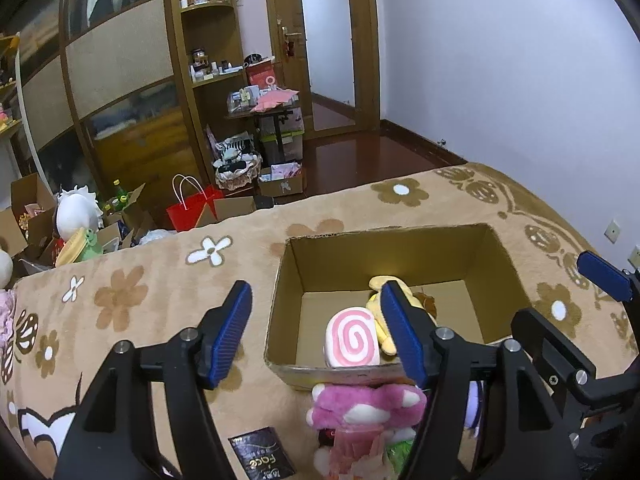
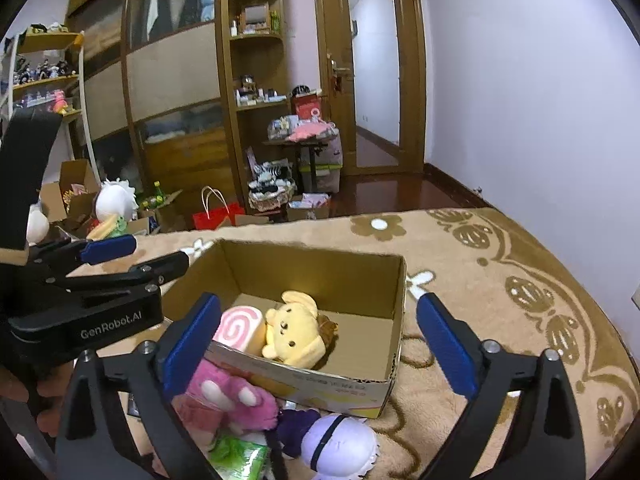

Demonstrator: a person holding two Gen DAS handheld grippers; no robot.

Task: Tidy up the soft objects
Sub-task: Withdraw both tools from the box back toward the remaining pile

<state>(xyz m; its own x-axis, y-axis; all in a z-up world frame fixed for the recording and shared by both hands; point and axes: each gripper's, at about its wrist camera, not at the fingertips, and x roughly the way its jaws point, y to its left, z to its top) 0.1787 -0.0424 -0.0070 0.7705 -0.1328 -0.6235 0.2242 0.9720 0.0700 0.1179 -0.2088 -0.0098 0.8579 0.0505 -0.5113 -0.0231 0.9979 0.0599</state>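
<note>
Both tongs stand apart with nothing between their blue pads: the left gripper (image 1: 316, 332) hangs above the near wall of the cardboard box (image 1: 400, 256), and the right gripper (image 2: 320, 344) hangs over the same wall from the other side, its jaws the wider of the two. No earlier picture is given, so only the present stance can be told.

The step in hand looks like the gap between two placements: two toys are in the box and both tongs are empty above it. In the box a pink swirl roll plush (image 2: 240, 326) leans at the near wall, touching a yellow dog plush (image 2: 294, 332) that lies beside it toward the middle. Something brown shows just behind the dog; what it is cannot be told. The rest of the box floor is bare.

Outside, pressed against the near wall, lies a pink plush with white spots (image 1: 368, 406), and just beside it a pale purple round plush (image 2: 340, 444) and a green packet (image 2: 236, 456). A dark sachet (image 1: 262, 458) lies on the flowered blanket (image 1: 132, 300) near the pink plush.

The next move likely calls for lowering one pair of tongs to the pink plush, closing on its bulk rather than a loose limb, then lifting it clear of the box wall and setting it in the free right part.
</note>
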